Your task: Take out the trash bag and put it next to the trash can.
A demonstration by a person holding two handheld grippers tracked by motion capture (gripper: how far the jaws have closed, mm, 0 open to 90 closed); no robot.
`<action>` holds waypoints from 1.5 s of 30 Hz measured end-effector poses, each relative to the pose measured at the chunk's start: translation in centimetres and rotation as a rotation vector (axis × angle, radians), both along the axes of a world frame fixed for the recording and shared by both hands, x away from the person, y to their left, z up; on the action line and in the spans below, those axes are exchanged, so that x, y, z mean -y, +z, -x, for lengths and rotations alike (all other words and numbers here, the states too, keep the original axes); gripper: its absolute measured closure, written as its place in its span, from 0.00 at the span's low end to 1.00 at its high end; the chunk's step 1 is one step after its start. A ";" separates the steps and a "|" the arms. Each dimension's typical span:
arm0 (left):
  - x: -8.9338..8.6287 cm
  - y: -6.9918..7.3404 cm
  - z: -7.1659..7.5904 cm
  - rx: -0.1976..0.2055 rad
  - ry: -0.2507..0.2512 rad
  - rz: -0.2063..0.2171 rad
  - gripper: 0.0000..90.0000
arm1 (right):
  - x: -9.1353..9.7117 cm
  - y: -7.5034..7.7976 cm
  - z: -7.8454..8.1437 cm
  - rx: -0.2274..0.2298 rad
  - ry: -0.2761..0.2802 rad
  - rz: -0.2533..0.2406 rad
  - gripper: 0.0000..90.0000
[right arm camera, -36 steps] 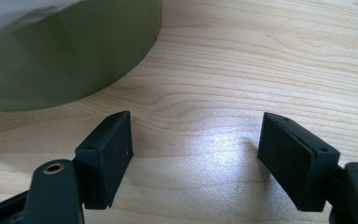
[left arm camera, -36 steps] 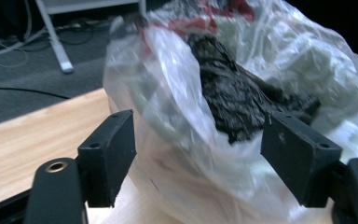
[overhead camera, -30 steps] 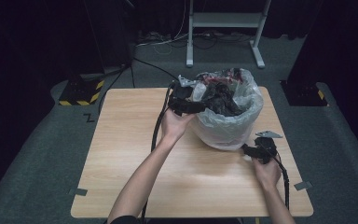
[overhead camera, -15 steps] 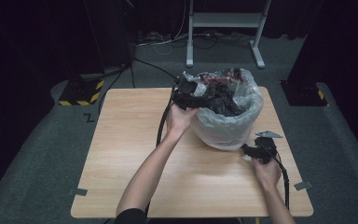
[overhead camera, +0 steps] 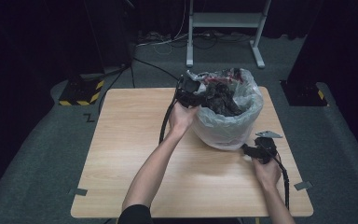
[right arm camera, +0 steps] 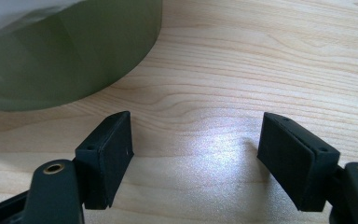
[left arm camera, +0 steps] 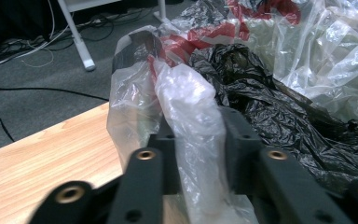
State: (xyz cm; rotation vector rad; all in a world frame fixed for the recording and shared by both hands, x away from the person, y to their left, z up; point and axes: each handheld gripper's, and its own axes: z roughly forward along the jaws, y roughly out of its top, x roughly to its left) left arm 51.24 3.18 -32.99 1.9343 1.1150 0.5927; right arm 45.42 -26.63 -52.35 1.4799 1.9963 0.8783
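Now left gripper jaws just closing, pinching clear bag rim at bin; right gripper jaws wide open, empty, near bin base.

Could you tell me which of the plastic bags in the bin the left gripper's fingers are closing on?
The clear liner bag: a fold of its rim sits between the left gripper's fingers, while the crumpled black bag lies untouched inside.

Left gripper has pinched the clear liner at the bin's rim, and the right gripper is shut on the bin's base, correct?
Not quite. The right gripper is open: in the right gripper view its jaws stand wide apart over bare table, with the bin apart from them. The rest holds: the left gripper has just been closing and has the clear liner between its jaws at the rim.
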 end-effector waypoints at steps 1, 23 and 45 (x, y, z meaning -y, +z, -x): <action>0.0 0.0 0.0 0.001 -0.003 0.004 0.85 | 0.0 0.0 0.0 0.000 0.000 0.000 0.29; -1.7 0.3 0.1 0.024 -0.072 0.088 0.98 | 2.8 2.4 0.8 -0.001 0.039 -0.091 0.37; -2.3 -0.6 -0.2 -0.012 -0.095 0.151 0.98 | 3.1 16.8 -0.7 0.233 0.125 -0.163 0.42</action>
